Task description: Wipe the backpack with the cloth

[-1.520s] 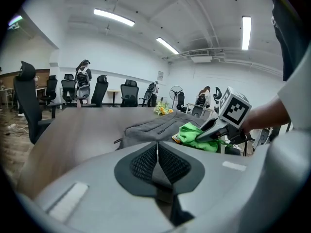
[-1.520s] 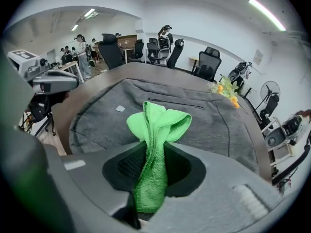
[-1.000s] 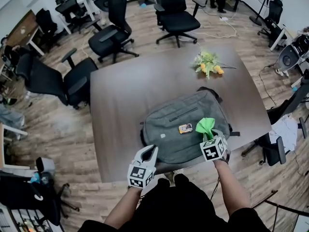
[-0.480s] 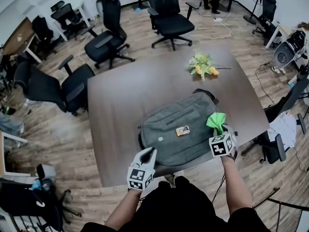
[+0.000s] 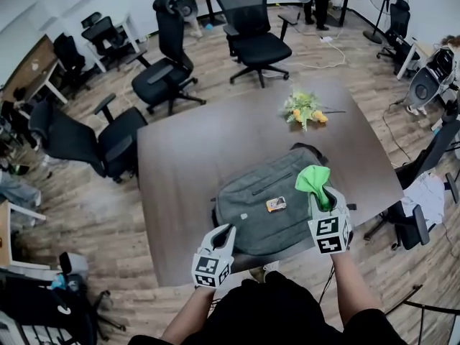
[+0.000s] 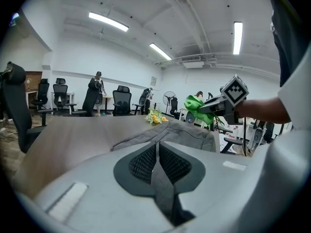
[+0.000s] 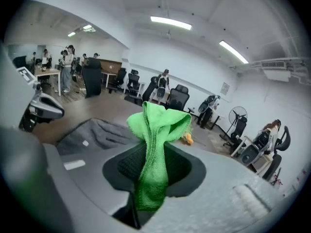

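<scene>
1. The gray backpack (image 5: 266, 214) lies flat on the dark brown table (image 5: 187, 149), near the edge where the person stands.
2. A small orange and white tag (image 5: 276, 205) sits on top of the backpack, near its middle.
3. The green cloth (image 7: 155, 140) is bunched up, and its top sticks up like a little puff.
4. The right gripper (image 7: 154, 152) pinches the cloth tight between its two jaws.
5. From the head view, the cloth is over the right side of the backpack. The left gripper view shows it held up in the air, and it does not seem to touch the bag.
6. The left gripper (image 6: 156, 145) has its jaws pressed together with nothing in them.
7. It is low by the near left corner of the backpack and points at the bag. I cannot tell if it touches the bag.
8. A bunch of yellow flowers (image 5: 305, 108) lies on the far side of the table, well apart from the backpack.
9. Black office chairs (image 5: 255, 31) stand on the wood floor around the table.
</scene>
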